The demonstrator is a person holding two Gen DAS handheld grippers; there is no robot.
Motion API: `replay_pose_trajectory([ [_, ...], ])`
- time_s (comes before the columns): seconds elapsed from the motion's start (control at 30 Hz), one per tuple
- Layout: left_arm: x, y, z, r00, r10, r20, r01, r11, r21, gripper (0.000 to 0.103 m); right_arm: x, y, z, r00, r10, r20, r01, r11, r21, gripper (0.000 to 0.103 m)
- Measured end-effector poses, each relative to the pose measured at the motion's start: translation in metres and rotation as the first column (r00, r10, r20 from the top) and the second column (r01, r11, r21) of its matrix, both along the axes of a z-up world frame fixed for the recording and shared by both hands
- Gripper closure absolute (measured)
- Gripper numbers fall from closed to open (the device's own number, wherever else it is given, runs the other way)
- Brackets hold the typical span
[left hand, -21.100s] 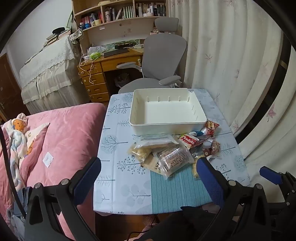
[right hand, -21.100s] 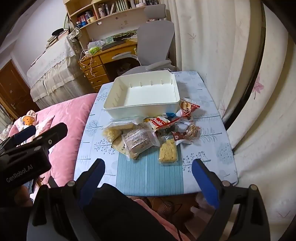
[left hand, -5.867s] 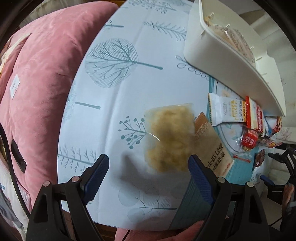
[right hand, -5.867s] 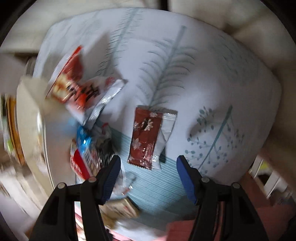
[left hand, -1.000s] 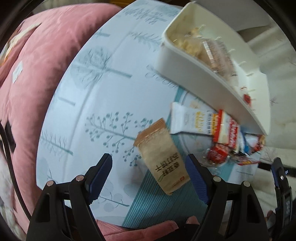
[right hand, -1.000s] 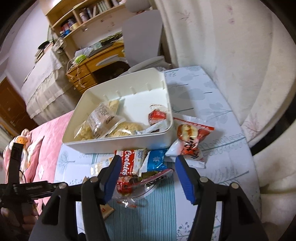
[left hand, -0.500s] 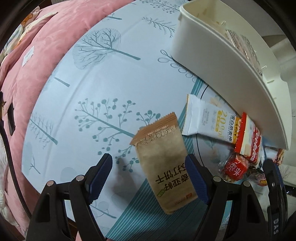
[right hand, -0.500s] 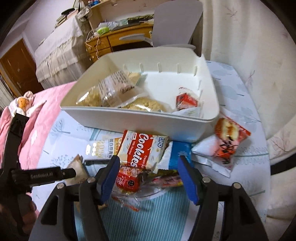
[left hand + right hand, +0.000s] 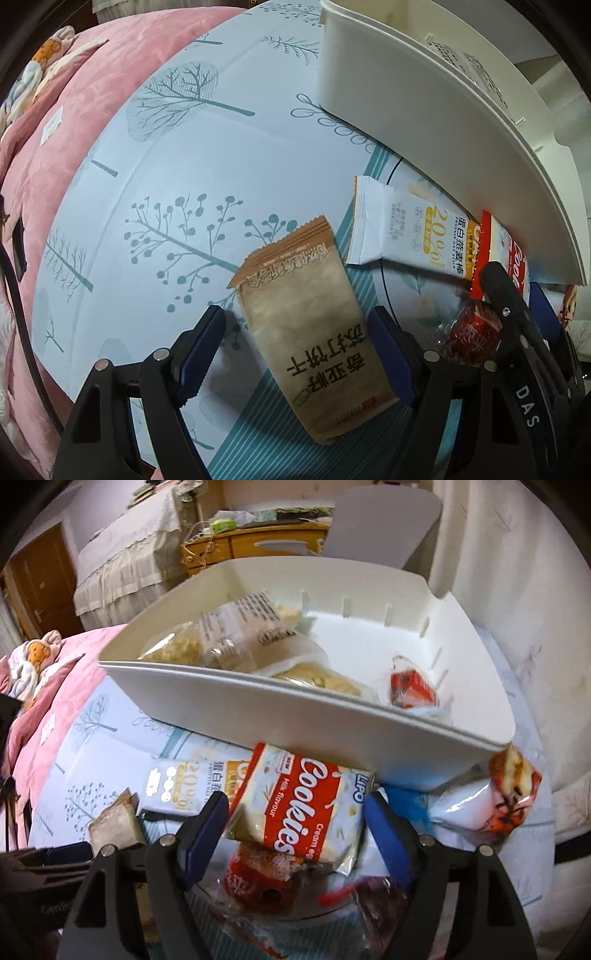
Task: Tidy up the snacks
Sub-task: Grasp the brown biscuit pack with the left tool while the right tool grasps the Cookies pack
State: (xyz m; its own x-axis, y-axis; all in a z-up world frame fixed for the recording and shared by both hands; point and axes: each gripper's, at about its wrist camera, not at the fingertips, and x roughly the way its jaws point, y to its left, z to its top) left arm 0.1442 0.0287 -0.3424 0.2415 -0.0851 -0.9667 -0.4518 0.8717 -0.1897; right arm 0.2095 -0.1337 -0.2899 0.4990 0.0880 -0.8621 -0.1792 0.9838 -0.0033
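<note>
My left gripper [image 9: 297,334] is open, its jaws on either side of a brown cracker packet [image 9: 306,325] lying on the table. My right gripper [image 9: 295,821] is open, straddling a red and white Cookies packet [image 9: 306,808]. The white bin [image 9: 332,716] holds clear bags of yellow snacks [image 9: 236,638] and a small red packet [image 9: 412,685]. A white oat bar [image 9: 402,232] lies next to the bin [image 9: 424,92]. The right gripper's finger [image 9: 506,306] shows at the right of the left wrist view.
A round red candy pack [image 9: 258,878] lies under the Cookies packet. A blue packet [image 9: 406,805] and a red and white bag [image 9: 498,797] lie to the right. A pink bed [image 9: 55,122] borders the table's left edge. A desk and chair [image 9: 384,520] stand beyond the bin.
Both grippers have moved lower and closer to the table. The left now straddles the brown packet and the right straddles the Cookies packet.
</note>
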Motion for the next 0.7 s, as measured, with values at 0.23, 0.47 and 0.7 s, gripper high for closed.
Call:
replay_pose_trajectory([
  [0.23, 0.019, -0.014, 0.005, 1.0, -0.012, 0.009, 0.012, 0.998, 0.056, 0.026, 0.004, -0.003, -0.011, 1.0, -0.014, -0.011, 0.014, 1.0, 0.001, 0.024],
  [0.47, 0.026, -0.027, 0.007, 0.999, -0.042, 0.006, 0.041, 0.993, 0.11, 0.033, 0.003, -0.001, -0.013, 1.0, -0.008, 0.011, 0.008, 1.0, -0.007, 0.024],
  [0.7, 0.022, -0.026, 0.013, 1.0, -0.02, 0.018, 0.017, 0.993, 0.117, 0.044, 0.001, -0.002, -0.011, 1.0, 0.004, 0.019, -0.004, 1.0, -0.004, 0.031],
])
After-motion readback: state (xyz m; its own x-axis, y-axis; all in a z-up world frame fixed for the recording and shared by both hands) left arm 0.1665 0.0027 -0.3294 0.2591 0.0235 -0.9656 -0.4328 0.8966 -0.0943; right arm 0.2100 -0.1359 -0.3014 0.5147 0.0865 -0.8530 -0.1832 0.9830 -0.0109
